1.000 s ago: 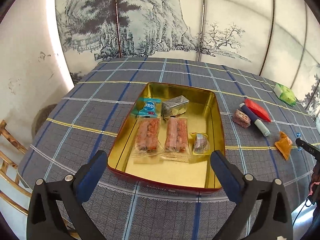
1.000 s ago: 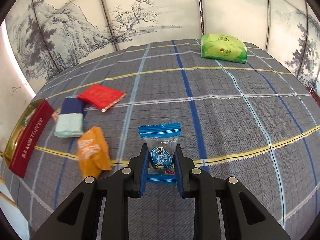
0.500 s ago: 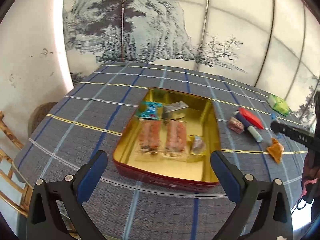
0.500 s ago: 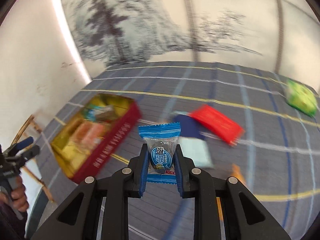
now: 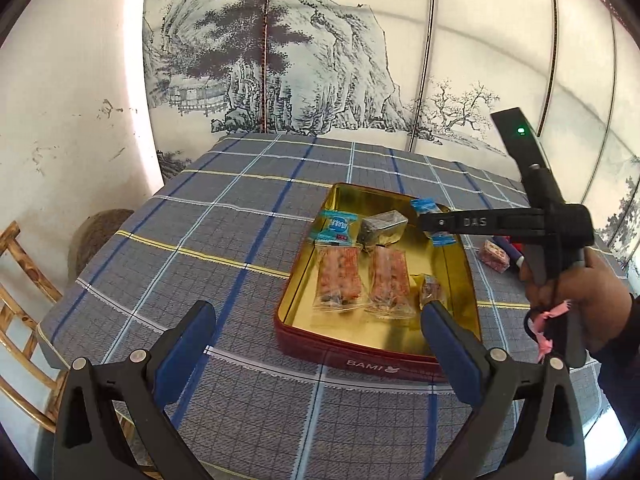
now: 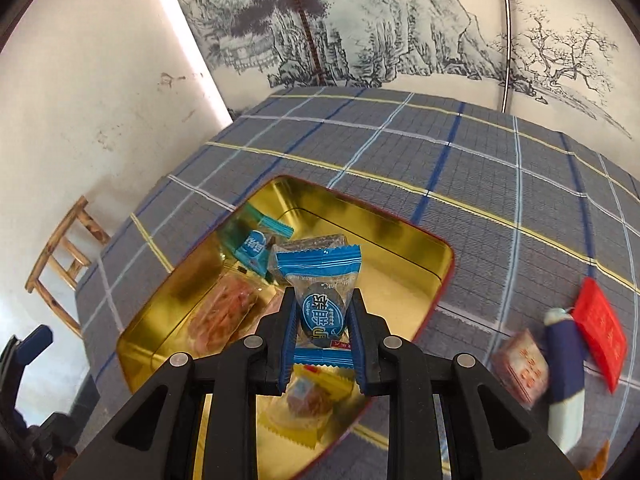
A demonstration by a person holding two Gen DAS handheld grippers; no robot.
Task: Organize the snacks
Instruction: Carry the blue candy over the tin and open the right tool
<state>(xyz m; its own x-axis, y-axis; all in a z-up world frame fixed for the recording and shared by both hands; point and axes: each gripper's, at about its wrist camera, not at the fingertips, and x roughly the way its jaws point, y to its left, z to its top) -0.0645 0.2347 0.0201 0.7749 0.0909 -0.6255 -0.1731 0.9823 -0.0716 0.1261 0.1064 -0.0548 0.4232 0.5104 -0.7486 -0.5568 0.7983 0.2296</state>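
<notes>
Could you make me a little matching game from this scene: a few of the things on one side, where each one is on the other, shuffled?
Things:
1. blue-wrapped candy
2. two orange snack bars
3. red packet
4. gold tin

Places:
A. on the tablecloth, outside the tin
B. on the checked tablecloth, holding snacks
C. clamped in the right gripper
D. side by side inside the tin

Pairs: 1-C, 2-D, 3-A, 4-B
</notes>
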